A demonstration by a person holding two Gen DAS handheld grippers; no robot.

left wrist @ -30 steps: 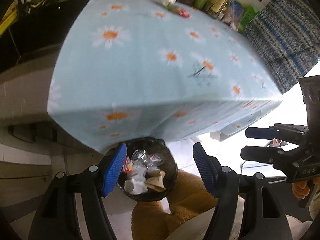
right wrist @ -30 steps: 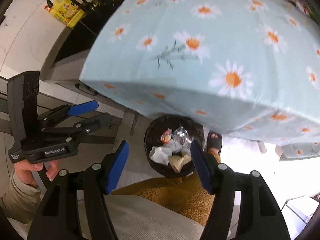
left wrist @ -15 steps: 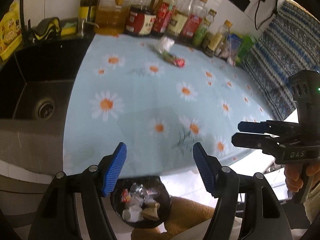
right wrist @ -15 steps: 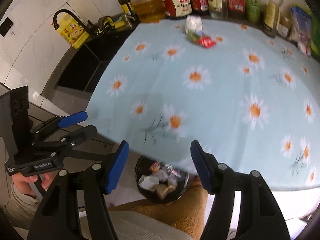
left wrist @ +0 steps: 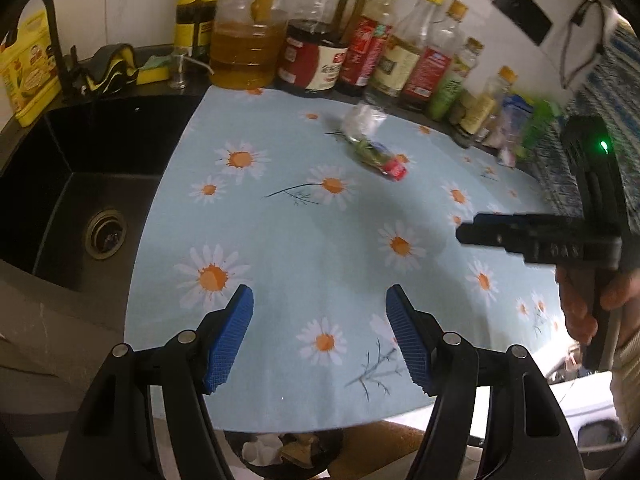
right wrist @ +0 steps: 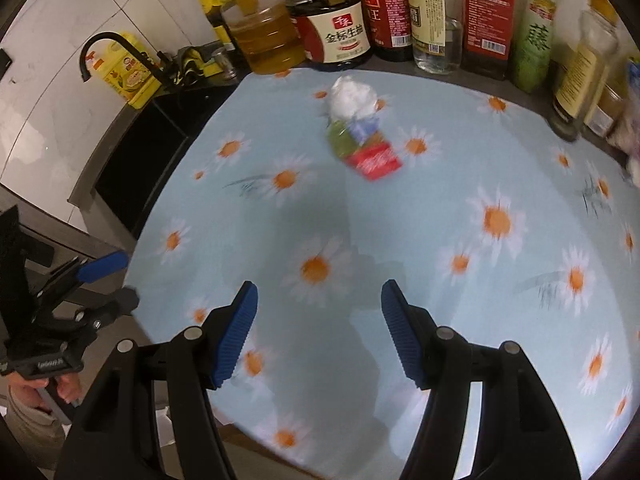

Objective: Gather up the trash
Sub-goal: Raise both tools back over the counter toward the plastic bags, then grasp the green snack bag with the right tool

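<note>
- Left wrist view: the left gripper (left wrist: pixel 318 332) hangs wide open and empty above the desk's (left wrist: pixel 304 248) near edge.
- Trash (left wrist: pixel 374 150), a white wad, a green wrapper and a red wrapper touching in a row, lies near the desk's far edge, just before the bottles (left wrist: pixel 380 52).
- A bin (left wrist: pixel 292 450) holding scraps shows under the near edge.
- Right wrist view: the right gripper (right wrist: pixel 319 330) is spread wide with nothing held, well short of the trash (right wrist: pixel 360 132).
- A sink (left wrist: pixel 72 184) adjoins the desk's left edge.
</note>
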